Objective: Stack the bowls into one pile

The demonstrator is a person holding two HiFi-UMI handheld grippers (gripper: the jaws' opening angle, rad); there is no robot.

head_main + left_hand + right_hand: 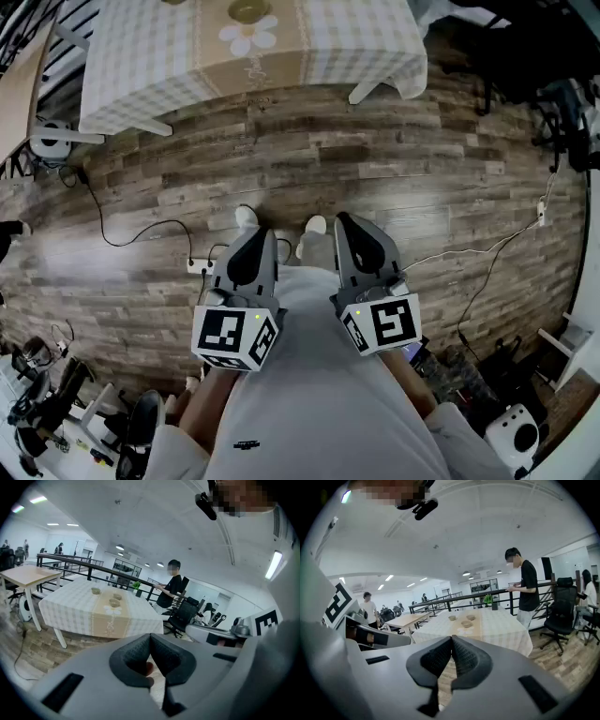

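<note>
status: approach step. no bowl is in hand and stacking has not begun.

left gripper (249,242): jaws closed, pads meeting at the tips, nothing between them. right gripper (353,232): same condition, jaws together and empty. i hold both low against the body, side by side, over the wooden floor (375,159).

location of work: the bowls (114,603) sit on the table (131,75) with the checked cloth, well apart from both grippers. the gripper views show three bowls on the beige runner (107,616) near the middle of the cloth, each standing separate from the others. a person (528,590) stands by the table's far side.

next move, in my judgement: close the distance to the table, open one gripper wide, and take one bowl by its rim. the other gripper may need to steady the receiving bowl. from here i cannot tell whether the bowls match in size.
</note>
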